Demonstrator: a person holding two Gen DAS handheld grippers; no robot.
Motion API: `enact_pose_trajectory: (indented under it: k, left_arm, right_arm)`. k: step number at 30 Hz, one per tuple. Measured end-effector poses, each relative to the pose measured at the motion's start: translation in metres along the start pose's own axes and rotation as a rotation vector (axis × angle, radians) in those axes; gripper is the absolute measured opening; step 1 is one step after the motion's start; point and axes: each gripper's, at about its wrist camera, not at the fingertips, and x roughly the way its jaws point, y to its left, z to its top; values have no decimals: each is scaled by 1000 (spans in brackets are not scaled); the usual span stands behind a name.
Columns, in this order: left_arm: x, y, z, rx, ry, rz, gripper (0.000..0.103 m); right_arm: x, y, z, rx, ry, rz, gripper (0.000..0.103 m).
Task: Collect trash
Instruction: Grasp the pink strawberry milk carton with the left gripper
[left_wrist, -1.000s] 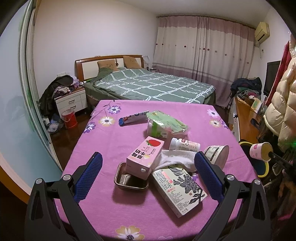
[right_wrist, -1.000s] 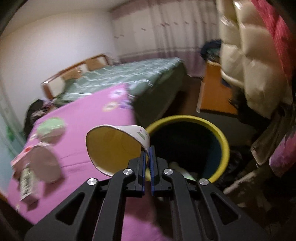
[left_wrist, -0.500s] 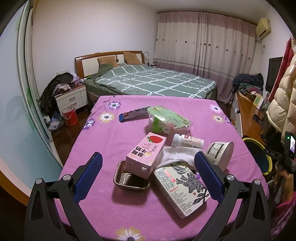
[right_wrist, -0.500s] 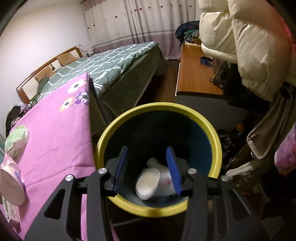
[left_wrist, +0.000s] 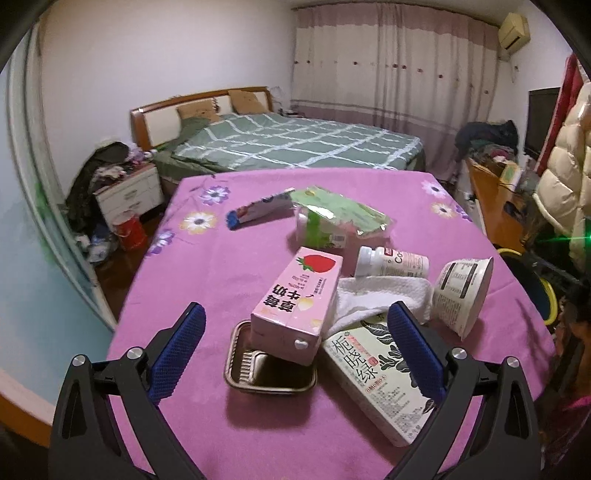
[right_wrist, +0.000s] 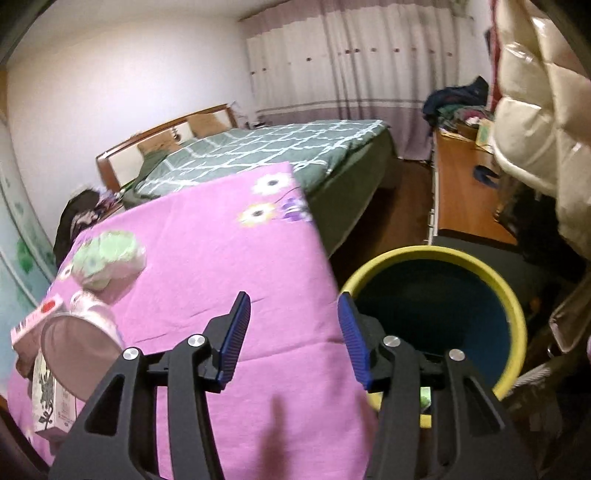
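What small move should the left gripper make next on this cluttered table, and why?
Probably ease the left gripper forward and down around the pink strawberry milk carton. Its jaws, just closing a little, are open and empty, and the carton lies between them, propped on the metal tray. The right gripper is empty beside the bin.

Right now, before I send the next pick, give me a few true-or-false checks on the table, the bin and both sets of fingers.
1. The pink strawberry milk carton rests partly over the metal tray. True.
2. The right gripper holds a paper cup. False: nothing is between its fingers, which have just been opening.
3. The yellow-rimmed bin stands beside the table's edge. True.
4. The white pill bottle stands upright. False: it lies on its side by the white towel.
5. The left gripper is shut on the green box. False: its fingers are open, over the carton, and have just been closing slightly.
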Motion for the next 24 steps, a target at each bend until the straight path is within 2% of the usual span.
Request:
enact_pose_trajectory:
  k: [3, 5, 19, 24]
  left_arm:
    - [17, 9, -1, -8, 31, -37, 79]
    - [28, 12, -2, -8, 53, -58, 76]
    - [55, 6, -2, 61, 92, -52, 65]
    - [60, 9, -4, 53, 104, -69, 55]
  right_arm:
    - [3, 3, -2, 8, 17, 13, 48]
    - [4, 1, 0, 29, 18, 14, 48]
    - [11, 0, -1, 28, 54, -3, 48]
    - [11, -2, -1, 29, 58, -4, 48]
